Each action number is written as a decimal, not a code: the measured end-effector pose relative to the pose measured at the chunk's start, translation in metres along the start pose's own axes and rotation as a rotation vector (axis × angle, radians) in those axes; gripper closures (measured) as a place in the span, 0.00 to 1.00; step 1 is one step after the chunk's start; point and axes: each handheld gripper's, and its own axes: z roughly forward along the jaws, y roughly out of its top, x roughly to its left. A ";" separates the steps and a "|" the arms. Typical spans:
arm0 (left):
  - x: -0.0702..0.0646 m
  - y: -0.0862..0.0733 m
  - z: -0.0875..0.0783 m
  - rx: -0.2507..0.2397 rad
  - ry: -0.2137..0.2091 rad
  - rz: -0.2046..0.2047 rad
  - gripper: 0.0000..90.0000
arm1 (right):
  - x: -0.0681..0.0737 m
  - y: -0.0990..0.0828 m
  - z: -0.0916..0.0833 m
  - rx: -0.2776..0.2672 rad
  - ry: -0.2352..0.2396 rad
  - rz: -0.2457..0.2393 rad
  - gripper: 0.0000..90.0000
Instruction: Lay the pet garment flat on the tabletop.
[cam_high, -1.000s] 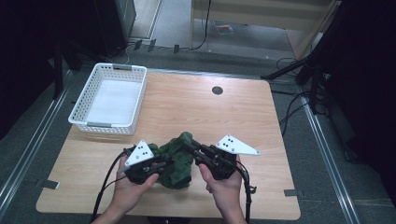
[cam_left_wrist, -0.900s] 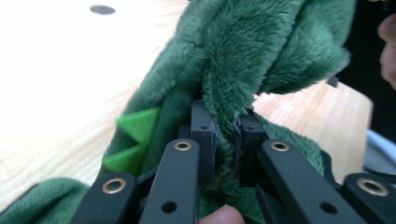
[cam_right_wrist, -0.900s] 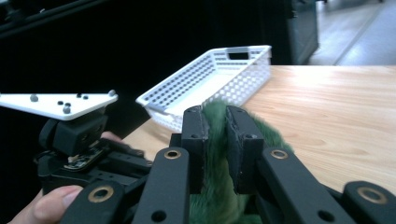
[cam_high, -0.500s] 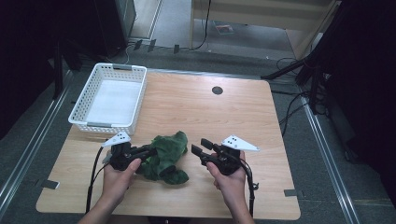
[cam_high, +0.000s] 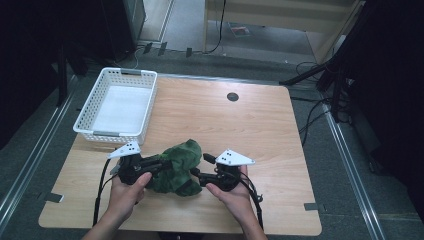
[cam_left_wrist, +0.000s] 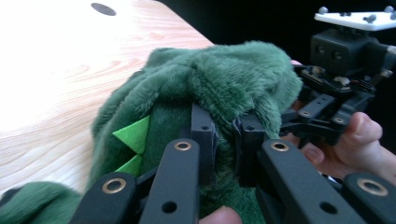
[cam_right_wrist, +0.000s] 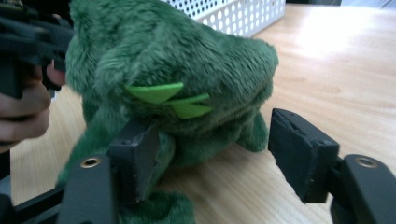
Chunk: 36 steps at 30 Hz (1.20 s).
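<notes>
A white basket (cam_high: 117, 106) stood at the table's (cam_high: 240, 125) far left corner. Nearer the person, the left gripper (cam_high: 161, 163) was clenched on a fold of the green plush toy (cam_high: 177, 167), its jaws pinching the fur close together in the left gripper view (cam_left_wrist: 224, 135). The toy (cam_right_wrist: 177, 79) lay on the wood near the table's front edge, between both hands. To its right, the right gripper (cam_high: 198, 166) had just been opening; its jaws stood apart around the toy's lower part, the right pad clear of the fur.
</notes>
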 end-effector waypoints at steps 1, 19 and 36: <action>-0.003 0.000 0.002 0.010 -0.017 0.009 0.91 | 0.002 0.003 -0.005 -0.048 0.004 0.004 0.51; -0.025 0.001 0.012 0.065 -0.218 0.131 0.91 | 0.012 0.024 -0.033 -0.193 0.022 -0.016 0.98; -0.020 0.002 0.005 0.045 -0.283 0.158 0.89 | -0.012 0.007 -0.003 0.018 0.027 0.150 0.44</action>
